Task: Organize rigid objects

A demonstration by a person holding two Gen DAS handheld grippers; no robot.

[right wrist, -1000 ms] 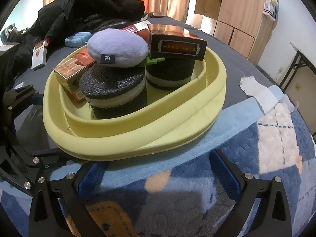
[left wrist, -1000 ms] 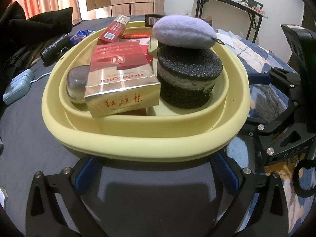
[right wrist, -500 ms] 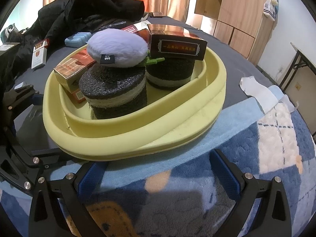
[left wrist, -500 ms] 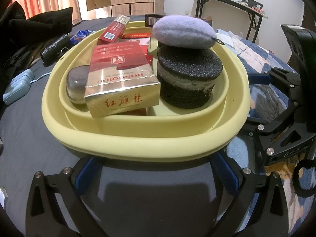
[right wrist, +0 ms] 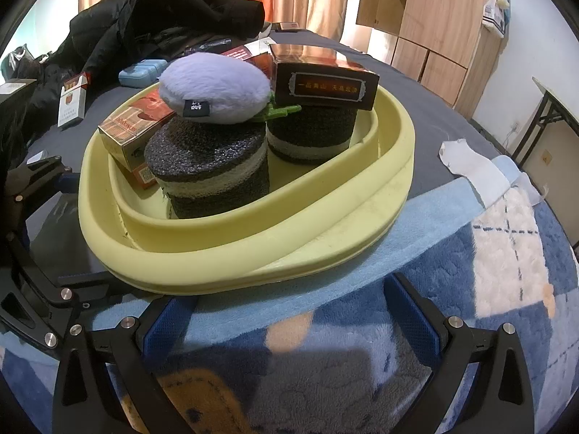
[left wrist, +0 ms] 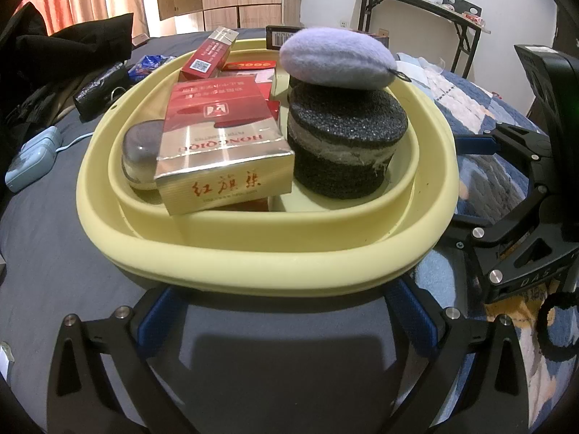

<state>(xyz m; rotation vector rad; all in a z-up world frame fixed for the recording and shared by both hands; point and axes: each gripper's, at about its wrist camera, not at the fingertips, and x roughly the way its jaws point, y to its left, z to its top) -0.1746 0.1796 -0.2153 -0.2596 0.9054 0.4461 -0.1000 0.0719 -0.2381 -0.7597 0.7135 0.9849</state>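
A yellow basin (left wrist: 267, 264) sits on the bed, holding a red-and-gold cigarette box (left wrist: 220, 144), a red pack (left wrist: 210, 54), a grey rounded object (left wrist: 141, 152) and a black round sponge (left wrist: 343, 144) topped by a purple plush pad (left wrist: 336, 58). In the right wrist view a dark brown box (right wrist: 325, 79) rests on a second black sponge (right wrist: 311, 133). My left gripper (left wrist: 284, 307) is open, its blue pads just at the basin's near rim. My right gripper (right wrist: 289, 318) is open at the rim (right wrist: 253, 253) from the blanket side. Neither holds anything.
A black coat (right wrist: 144, 11) is piled at the back. A blue case (left wrist: 32, 159) and a white-red cigarette pack (right wrist: 72, 101) lie on the grey sheet. White cloth (right wrist: 470, 166) lies on the blue blanket (right wrist: 470, 289). A folding table (left wrist: 416, 7) stands by the wall.
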